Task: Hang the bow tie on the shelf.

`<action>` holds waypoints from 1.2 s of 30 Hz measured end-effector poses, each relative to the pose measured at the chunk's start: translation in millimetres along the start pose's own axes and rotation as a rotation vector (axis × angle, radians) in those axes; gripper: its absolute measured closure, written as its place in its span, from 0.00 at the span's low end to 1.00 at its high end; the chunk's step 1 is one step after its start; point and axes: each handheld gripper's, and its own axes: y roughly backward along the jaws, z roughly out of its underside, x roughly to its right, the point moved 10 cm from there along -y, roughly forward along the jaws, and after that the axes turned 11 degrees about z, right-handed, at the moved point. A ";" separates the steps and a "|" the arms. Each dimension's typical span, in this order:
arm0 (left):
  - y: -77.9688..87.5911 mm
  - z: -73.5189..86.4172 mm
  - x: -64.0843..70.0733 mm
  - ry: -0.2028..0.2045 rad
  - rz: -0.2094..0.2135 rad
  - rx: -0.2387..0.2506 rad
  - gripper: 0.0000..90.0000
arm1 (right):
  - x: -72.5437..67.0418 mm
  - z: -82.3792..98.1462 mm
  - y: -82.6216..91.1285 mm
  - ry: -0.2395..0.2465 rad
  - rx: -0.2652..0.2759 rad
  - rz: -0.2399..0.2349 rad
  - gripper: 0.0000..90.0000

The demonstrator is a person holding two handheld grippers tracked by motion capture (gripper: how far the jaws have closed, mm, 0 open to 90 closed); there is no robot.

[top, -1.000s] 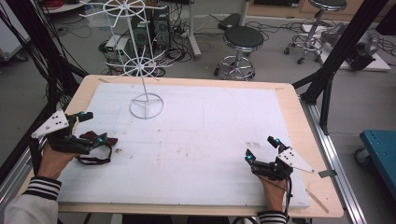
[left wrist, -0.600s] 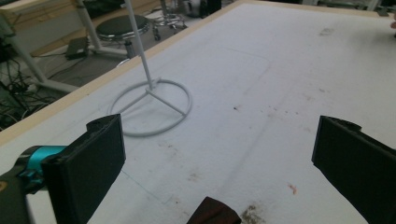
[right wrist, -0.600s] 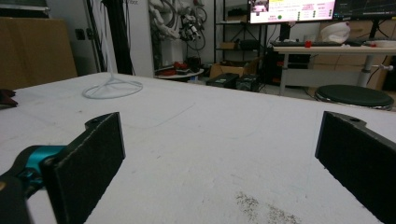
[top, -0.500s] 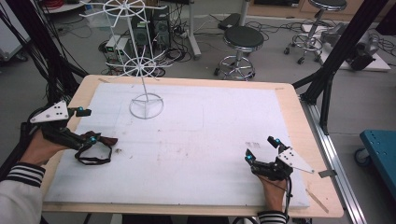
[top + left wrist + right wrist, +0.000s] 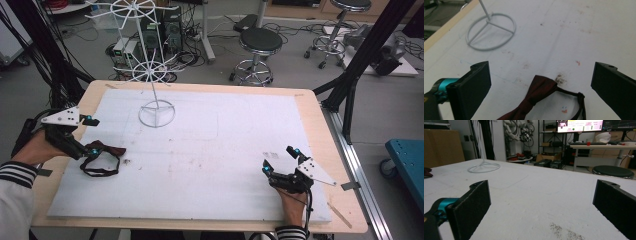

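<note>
A dark red bow tie (image 5: 109, 149) with a black strap loop lies flat on the white foam board (image 5: 225, 150) near its left edge. My left gripper (image 5: 93, 135) hovers just left of it, jaws wide open. In the left gripper view the bow tie (image 5: 536, 92) lies between and just past the open jaws of my left gripper (image 5: 541, 75), touching neither. My right gripper (image 5: 279, 160) rests low at the board's front right, open and with nothing in it. In the right gripper view only bare board lies between the jaws of my right gripper (image 5: 541, 195).
A white wire stand (image 5: 156, 113) with a ring base rises at the board's back left, also seen as the ring base (image 5: 490, 31) and stand base (image 5: 484, 167). Black frame posts flank the table. Stools and cables are on the floor beyond.
My left hand and forearm have swung out to the left and the gripper has turned slightly. The bow tie has barely shifted. The right gripper has not moved.
</note>
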 end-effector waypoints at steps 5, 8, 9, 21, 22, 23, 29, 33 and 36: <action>-6.8 10.9 -3.7 -0.006 0.034 -0.078 0.04 | 0.0 0.0 0.1 0.001 0.000 0.001 0.01; -11.1 17.4 -7.8 -0.003 0.039 -0.118 0.04 | 0.3 0.1 -0.1 0.002 -0.001 0.003 0.01; -12.6 19.3 -8.7 0.000 0.044 -0.132 0.04 | -0.2 0.2 0.1 -0.002 -0.002 0.001 0.01; -26.2 34.1 -18.4 -0.001 0.068 -0.250 0.10 | 0.2 0.1 0.0 0.002 -0.001 0.002 0.01; -27.3 36.2 -18.9 -0.003 0.071 -0.266 0.10 | 0.0 0.1 0.2 0.002 -0.001 0.001 0.01; -28.6 38.2 -19.6 -0.005 0.073 -0.279 0.10 | 0.1 0.3 0.3 0.001 -0.003 0.002 0.01; -37.4 48.3 -19.6 -0.001 0.098 -0.347 0.15 | -0.2 0.2 0.4 -0.003 -0.003 0.000 0.01; -40.9 52.7 -21.1 0.013 0.103 -0.373 0.20 | 0.2 0.3 0.9 -0.005 -0.003 0.002 0.01; -41.2 55.5 -22.4 0.003 0.099 -0.395 0.26 | 0.1 0.3 0.9 -0.004 -0.003 0.001 0.01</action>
